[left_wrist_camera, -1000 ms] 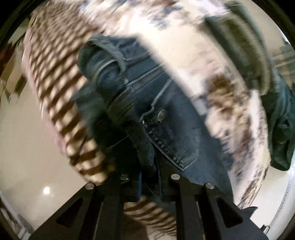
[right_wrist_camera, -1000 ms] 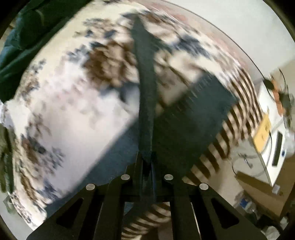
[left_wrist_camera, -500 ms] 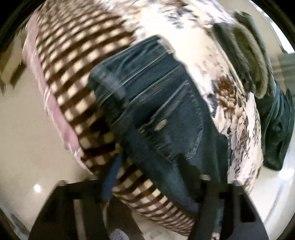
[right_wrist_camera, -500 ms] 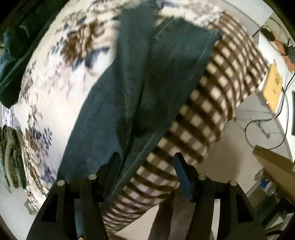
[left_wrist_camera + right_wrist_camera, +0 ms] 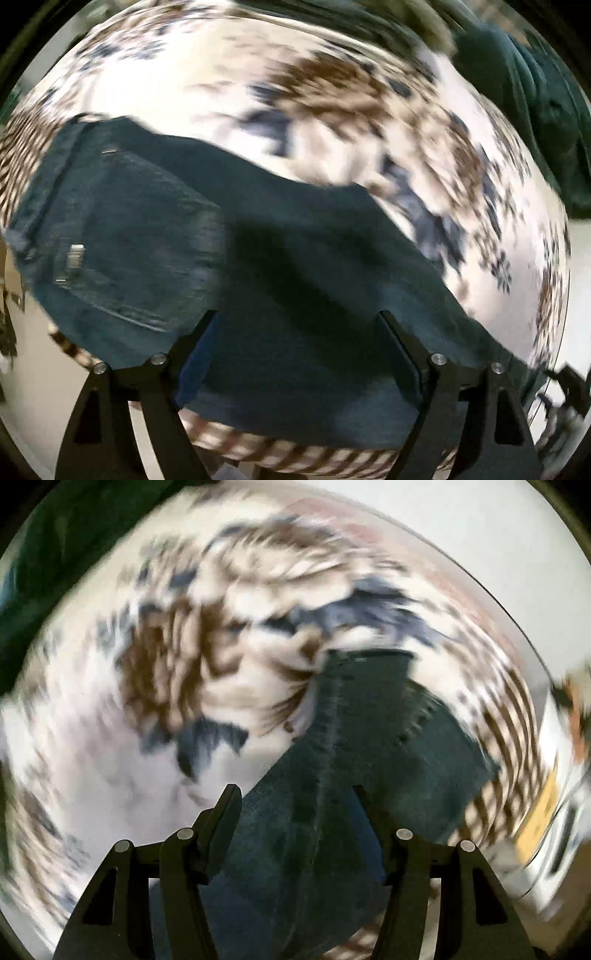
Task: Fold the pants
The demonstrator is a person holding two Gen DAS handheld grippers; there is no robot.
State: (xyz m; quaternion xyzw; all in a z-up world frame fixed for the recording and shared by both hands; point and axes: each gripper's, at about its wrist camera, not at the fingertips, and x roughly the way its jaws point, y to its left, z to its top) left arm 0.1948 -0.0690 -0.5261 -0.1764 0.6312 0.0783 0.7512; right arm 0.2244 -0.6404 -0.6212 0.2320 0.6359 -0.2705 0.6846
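Dark blue jeans (image 5: 258, 258) lie flat on a floral bedspread (image 5: 221, 81). In the left wrist view the waist and back pocket end is at the left. My left gripper (image 5: 297, 317) is open and empty, hovering just above the denim. In the right wrist view the leg end of the jeans (image 5: 362, 738) runs up from the bottom centre, hem at the far end. My right gripper (image 5: 295, 794) is open and empty above that leg. Both views are motion-blurred.
A brown checked blanket (image 5: 280, 458) edges the bed near the jeans and shows in the right wrist view (image 5: 506, 709). Dark green clothing (image 5: 535, 122) lies at the far right of the bed, and at the upper left (image 5: 44, 572). Pale floor lies beyond the bed edge.
Both grippers were shut on the jeans a second ago. They opened, let the jeans drop flat on the bed, and have since swung over the fabric.
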